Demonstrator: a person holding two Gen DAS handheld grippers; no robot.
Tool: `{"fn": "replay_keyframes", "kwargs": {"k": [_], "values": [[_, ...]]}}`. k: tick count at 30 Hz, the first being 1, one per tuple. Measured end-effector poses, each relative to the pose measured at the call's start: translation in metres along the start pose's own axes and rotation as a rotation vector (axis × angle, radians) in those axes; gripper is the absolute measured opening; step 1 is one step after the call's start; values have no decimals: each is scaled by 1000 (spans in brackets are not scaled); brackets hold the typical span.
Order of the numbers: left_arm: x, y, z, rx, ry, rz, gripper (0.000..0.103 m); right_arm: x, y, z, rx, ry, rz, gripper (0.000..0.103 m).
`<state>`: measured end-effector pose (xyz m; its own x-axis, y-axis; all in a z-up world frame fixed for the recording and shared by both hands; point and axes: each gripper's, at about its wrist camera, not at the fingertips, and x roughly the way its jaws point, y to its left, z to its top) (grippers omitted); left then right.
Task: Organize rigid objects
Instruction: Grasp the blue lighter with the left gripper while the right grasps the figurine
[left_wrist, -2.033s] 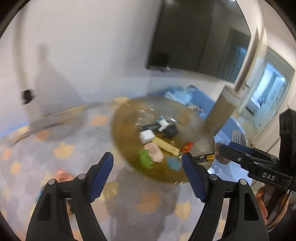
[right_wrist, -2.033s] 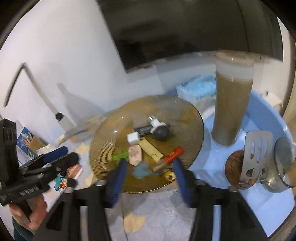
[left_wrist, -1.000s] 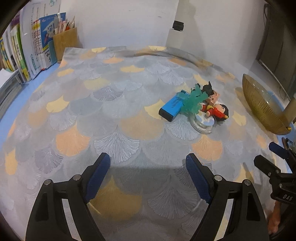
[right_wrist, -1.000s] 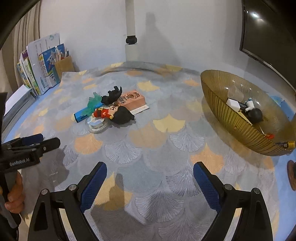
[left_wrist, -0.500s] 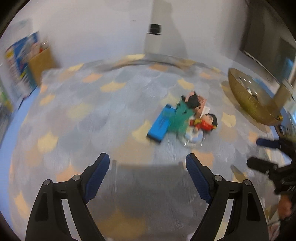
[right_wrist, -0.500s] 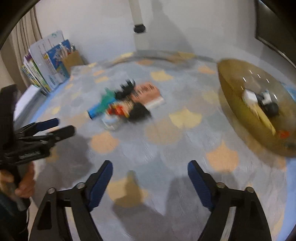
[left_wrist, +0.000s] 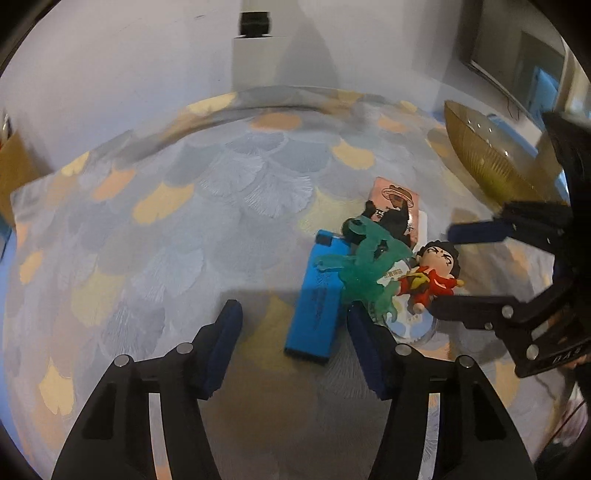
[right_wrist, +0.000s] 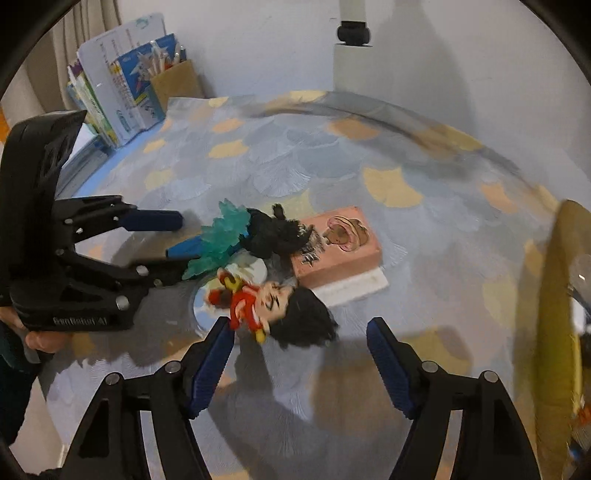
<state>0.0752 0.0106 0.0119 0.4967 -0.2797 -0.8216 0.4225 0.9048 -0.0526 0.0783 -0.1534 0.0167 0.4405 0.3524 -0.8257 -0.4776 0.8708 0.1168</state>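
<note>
A pile of toys lies on the patterned cloth. A blue box (left_wrist: 317, 299) lies just ahead of my open left gripper (left_wrist: 293, 325), between its jaws. A translucent green figure (left_wrist: 365, 262) (right_wrist: 218, 236) leans over it. A red-clothed doll with black hair (left_wrist: 430, 273) (right_wrist: 273, 306) lies on a round disc (left_wrist: 413, 325). A black figure (right_wrist: 277, 232) rests against a pink box (right_wrist: 340, 243) (left_wrist: 400, 201). My open right gripper (right_wrist: 299, 354) is just short of the doll; it shows in the left wrist view (left_wrist: 454, 269), jaws either side of the doll.
An amber ribbed bowl (left_wrist: 487, 158) (right_wrist: 554, 295) stands to the right of the pile. Books (right_wrist: 110, 96) and a brown pen holder (right_wrist: 173, 85) stand at the far left by the wall. A white post (right_wrist: 351, 44) rises at the back.
Both grippers swung away from the bowl to the toy pile and moved in close. The left now straddles the blue box's near end; the right is close to the doll.
</note>
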Motion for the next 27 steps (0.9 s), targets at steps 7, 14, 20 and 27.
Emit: {"fn": "replay_keyframes", "kwargs": {"k": [7,14,20,27], "values": [[-1,-8,1,10,-25,7,21,6,-3,2,50,-21,116,53],[-39,8,-45,-96,-32,60,21,-26,-7,-40,130,-18,35,52],[-66,0,-86,-146,-35,30,21,-61,-14,-95,252,7,-42,53],[-67,-18,-97,-133,-29,43,22,-71,8,-119,215,-30,-103,54]]}}
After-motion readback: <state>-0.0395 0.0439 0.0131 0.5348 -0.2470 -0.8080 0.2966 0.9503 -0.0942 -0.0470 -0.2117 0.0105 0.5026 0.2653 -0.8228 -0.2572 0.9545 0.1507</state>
